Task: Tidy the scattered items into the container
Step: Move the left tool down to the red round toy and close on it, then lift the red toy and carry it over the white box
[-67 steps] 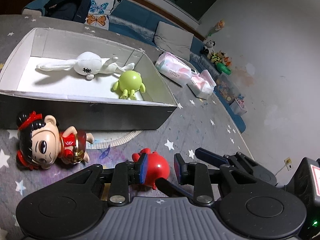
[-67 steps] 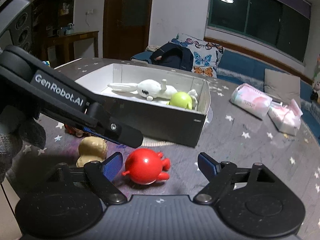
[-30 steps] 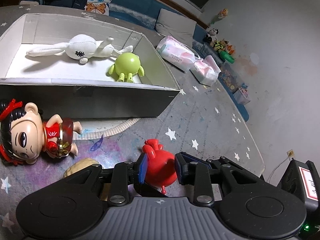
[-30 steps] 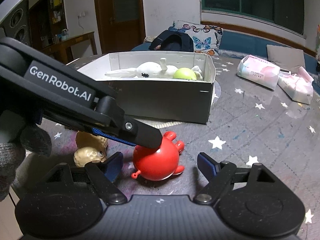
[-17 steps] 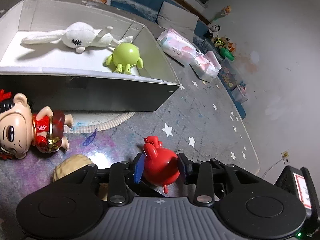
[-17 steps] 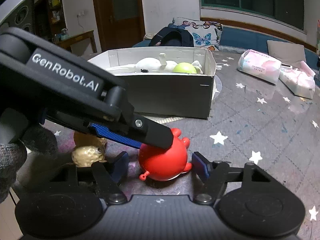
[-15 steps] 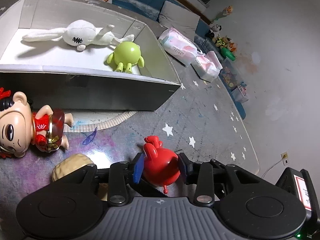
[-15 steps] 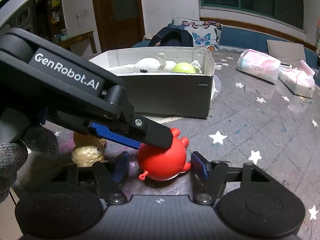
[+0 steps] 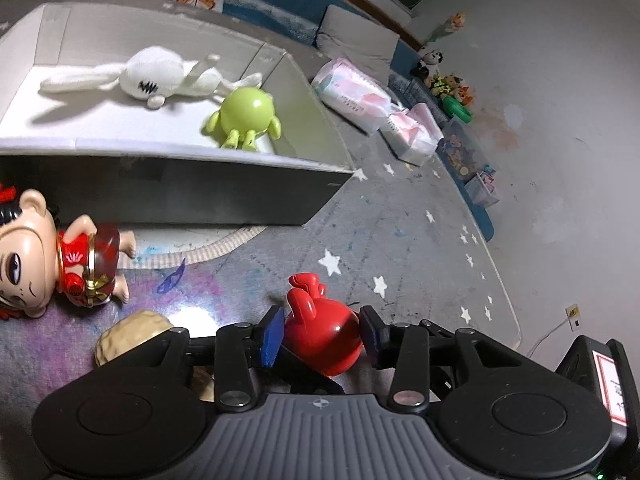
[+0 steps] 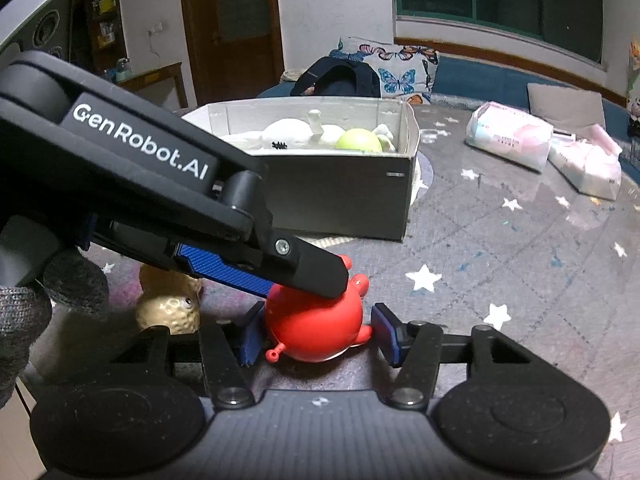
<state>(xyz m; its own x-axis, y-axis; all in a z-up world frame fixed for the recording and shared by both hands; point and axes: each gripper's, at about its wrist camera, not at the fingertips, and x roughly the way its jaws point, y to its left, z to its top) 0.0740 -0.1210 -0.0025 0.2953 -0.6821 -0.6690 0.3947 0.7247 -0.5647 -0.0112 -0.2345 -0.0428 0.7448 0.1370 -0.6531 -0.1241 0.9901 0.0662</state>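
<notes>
1. We work on a star-patterned counter (image 10: 500, 248) in a dim living room.
2. Our left tongs (image 9: 320, 334) are opening around the red toy (image 9: 322, 336); our right tongs (image 10: 318, 338) are closing on the same toy, pads not yet pressing it.
3. Risk: both tongs crowd one round toy, so it may squirt sideways.
4. The box (image 10: 340, 200) stands just beyond; the doll (image 9: 48, 260) and the tan toy (image 10: 168, 304) wait outside it.
</notes>
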